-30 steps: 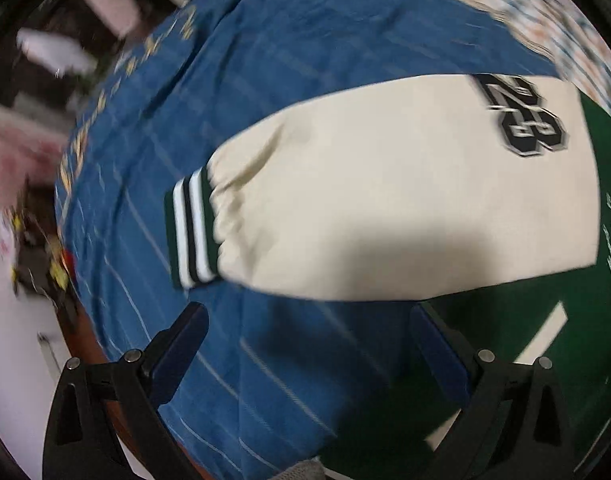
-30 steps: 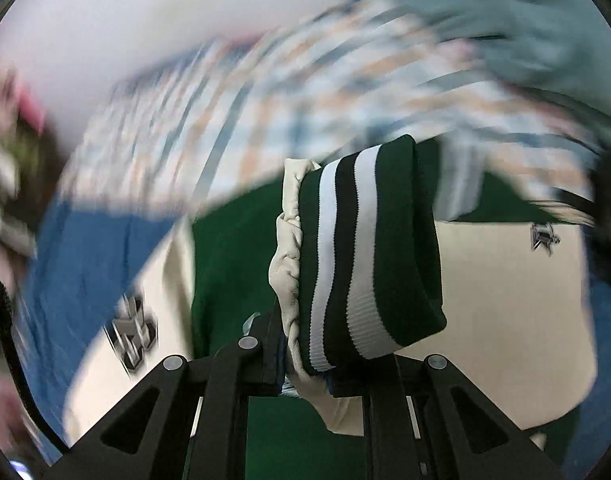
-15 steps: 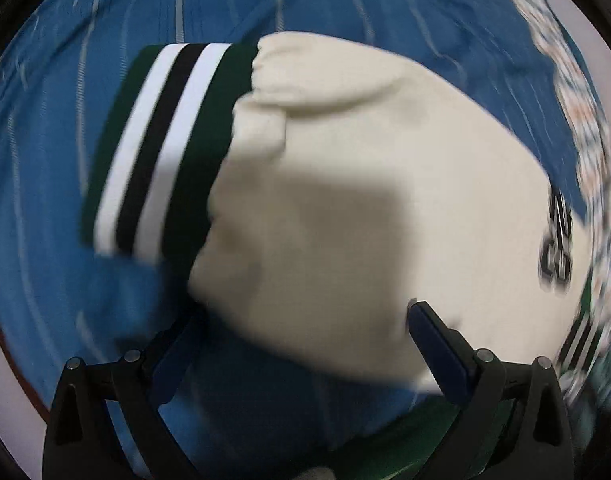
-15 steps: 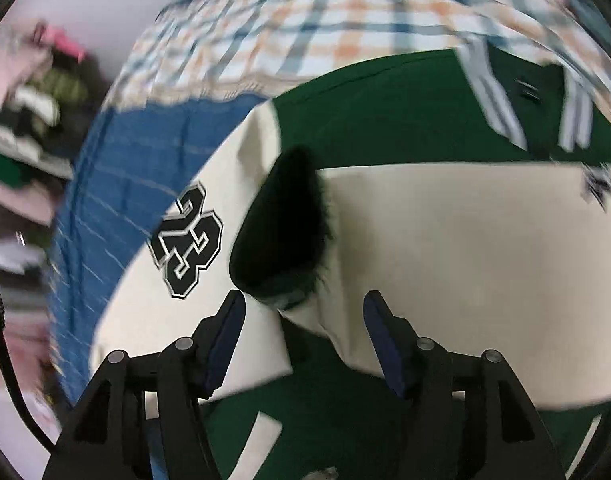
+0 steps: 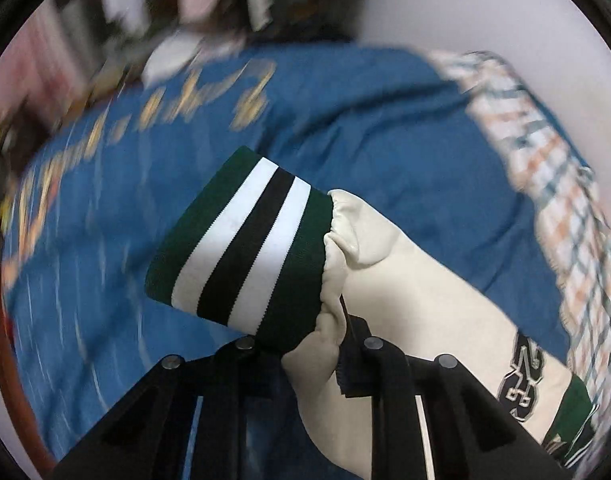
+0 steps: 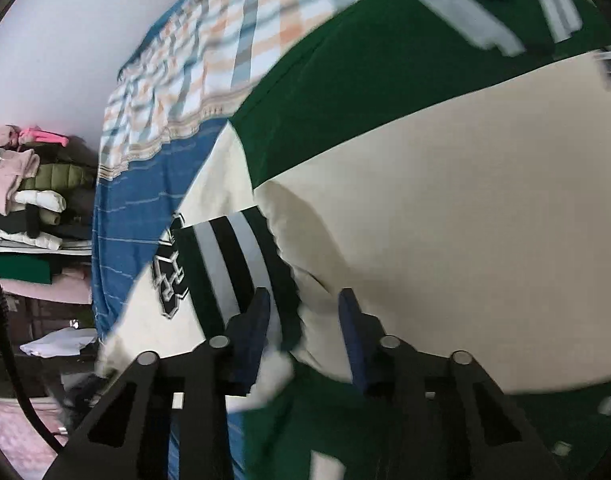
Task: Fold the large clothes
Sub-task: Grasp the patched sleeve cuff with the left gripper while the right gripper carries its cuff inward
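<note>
Two cream sleeves belong to one green jacket (image 6: 329, 92) that lies spread on a blue striped cloth (image 5: 385, 128). One sleeve (image 5: 417, 304) has the number 23 (image 5: 521, 376) sewn on it in black with a white outline. The same patch (image 6: 168, 276) shows in the right view, partly hidden by a cuff. Gold writing (image 5: 145, 112) runs across the blue cloth, but it is too blurry to read.

The left gripper (image 5: 313, 344) has its jaws pinched shut on the sleeve, right behind the green cuff with white and black stripes (image 5: 241, 244). The cuff is lifted up off the cloth.

The right gripper (image 6: 303, 320) has its jaws partly open. The other striped cuff (image 6: 233, 268) and its cream sleeve (image 6: 445, 220) lie just under them, folded across the green body of the jacket. I cannot tell if the pads touch the cloth.

A checked cloth (image 6: 209, 52) lies at the far edge, next to a pale wall (image 6: 65, 40). A pile of folded clothes (image 6: 21, 184) sits past the left edge.
</note>
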### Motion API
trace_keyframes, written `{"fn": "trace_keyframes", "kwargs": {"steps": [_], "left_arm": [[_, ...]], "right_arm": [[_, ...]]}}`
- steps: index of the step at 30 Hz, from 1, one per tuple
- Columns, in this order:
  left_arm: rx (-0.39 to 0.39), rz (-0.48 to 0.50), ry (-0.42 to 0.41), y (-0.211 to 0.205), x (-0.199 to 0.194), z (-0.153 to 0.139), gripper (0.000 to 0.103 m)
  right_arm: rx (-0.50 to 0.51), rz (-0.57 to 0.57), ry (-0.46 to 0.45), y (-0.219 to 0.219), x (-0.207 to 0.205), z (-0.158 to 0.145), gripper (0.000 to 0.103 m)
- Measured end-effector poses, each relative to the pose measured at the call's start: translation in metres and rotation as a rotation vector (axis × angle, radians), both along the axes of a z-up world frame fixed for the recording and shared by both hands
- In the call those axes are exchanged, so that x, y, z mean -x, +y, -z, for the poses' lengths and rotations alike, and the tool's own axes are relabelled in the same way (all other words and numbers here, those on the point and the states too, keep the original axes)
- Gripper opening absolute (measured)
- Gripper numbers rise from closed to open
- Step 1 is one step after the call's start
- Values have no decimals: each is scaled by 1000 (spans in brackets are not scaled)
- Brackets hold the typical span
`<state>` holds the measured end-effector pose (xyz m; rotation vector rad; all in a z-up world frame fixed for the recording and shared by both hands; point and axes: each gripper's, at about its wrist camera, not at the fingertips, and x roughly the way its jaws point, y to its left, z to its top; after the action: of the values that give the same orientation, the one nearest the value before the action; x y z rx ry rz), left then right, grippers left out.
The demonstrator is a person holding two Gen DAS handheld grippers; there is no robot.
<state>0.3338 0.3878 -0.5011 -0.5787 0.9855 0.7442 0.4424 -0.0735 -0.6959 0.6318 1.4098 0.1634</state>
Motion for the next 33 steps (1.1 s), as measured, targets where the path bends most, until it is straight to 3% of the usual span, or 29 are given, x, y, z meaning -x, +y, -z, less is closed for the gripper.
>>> {"fn": "trace_keyframes", "kwargs": {"steps": [2, 4, 10, 12, 14, 15, 19, 20, 22, 23, 27, 33], "left_arm": [[-75, 76, -23, 4, -25, -22, 15], [-112, 122, -31, 3, -33, -40, 15], [-229, 241, -37, -27, -39, -63, 15], [-251, 264, -41, -34, -36, -70, 15], [-263, 283, -44, -42, -33, -74, 15], [-268, 291, -43, -45, -33, -77, 15], [-308, 341, -50, -65, -37, -91, 15], [-327, 363, -51, -74, -40, -97, 15], [-353, 395, -50, -90, -43, -107, 14], [-368, 423, -51, -103, -45, -113, 14], [-420, 540, -60, -165, -48, -129, 14], [-406, 735, -74, -287, -45, -139, 12]], "right_arm": [[28, -23, 67, 20, -11, 25, 31], [61, -40, 71, 28, -18, 24, 31], [233, -64, -1, 26, -6, -35, 31], [228, -47, 27, 31, -10, -24, 31], [174, -55, 119, 42, -17, 10, 31], [186, -64, 124, 47, -21, 20, 32], [233, -128, 104, 54, -30, -1, 34], [277, -128, 87, 46, -25, -15, 37], [385, -96, 61, 27, -11, -38, 63], [441, -81, 50, 15, -3, -48, 81], [660, -27, 25, -32, 26, -73, 84], [666, 81, 65, -131, 65, -68, 84]]}}
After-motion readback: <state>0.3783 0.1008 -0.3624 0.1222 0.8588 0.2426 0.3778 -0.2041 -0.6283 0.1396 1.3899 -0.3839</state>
